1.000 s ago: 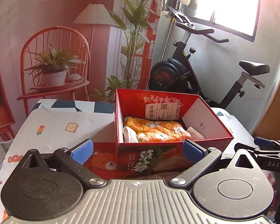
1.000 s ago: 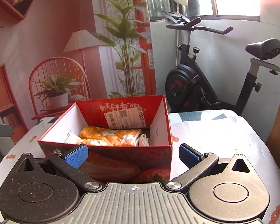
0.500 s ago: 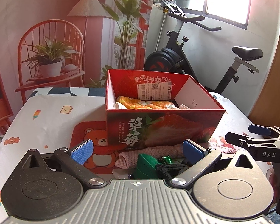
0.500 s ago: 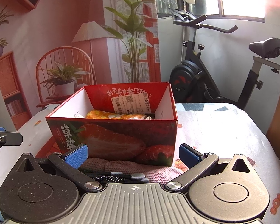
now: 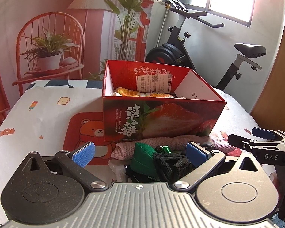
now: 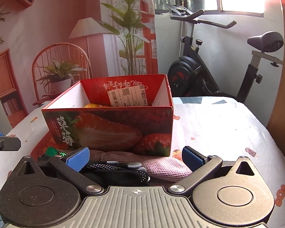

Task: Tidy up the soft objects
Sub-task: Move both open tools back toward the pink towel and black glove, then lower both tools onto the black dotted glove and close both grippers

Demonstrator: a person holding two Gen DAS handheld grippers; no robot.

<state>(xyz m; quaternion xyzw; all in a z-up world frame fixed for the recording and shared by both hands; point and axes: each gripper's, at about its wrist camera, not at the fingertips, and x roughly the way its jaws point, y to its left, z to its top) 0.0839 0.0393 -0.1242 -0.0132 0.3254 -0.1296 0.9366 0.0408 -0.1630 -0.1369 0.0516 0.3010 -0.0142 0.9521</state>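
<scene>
I am holding my left tool (image 5: 140,154) and my right tool (image 6: 135,159) low over the bench (image 6: 218,129), both with their blue pads spread wide and nothing pinched between them. Over the last second I have been pulling both back from above the box and dropping them, so the loose pile in front of the box has come into sight; I am judging that one item is already stowed and I am lining up the next pick.

Right under my left tool a green fabric piece (image 5: 142,159) is lying against a black knitted glove (image 5: 171,163), with the glove closest to the right-hand pad. Between my right tool's pads a black dotted glove (image 6: 114,169) is sitting nearest, on top of the pink knitted cloth (image 6: 161,163). That pink cloth is stretching across just beyond both tools and touching the foot of the box.

Beyond it, straight ahead of both tools, the red strawberry box (image 5: 161,121) is standing open on the bench, partly over a bear-print mat (image 5: 85,131). Inside, an orange and white soft bundle (image 5: 142,94) is lying toward the back wall, under the white label; the rest of the floor is hidden by the near wall.
</scene>
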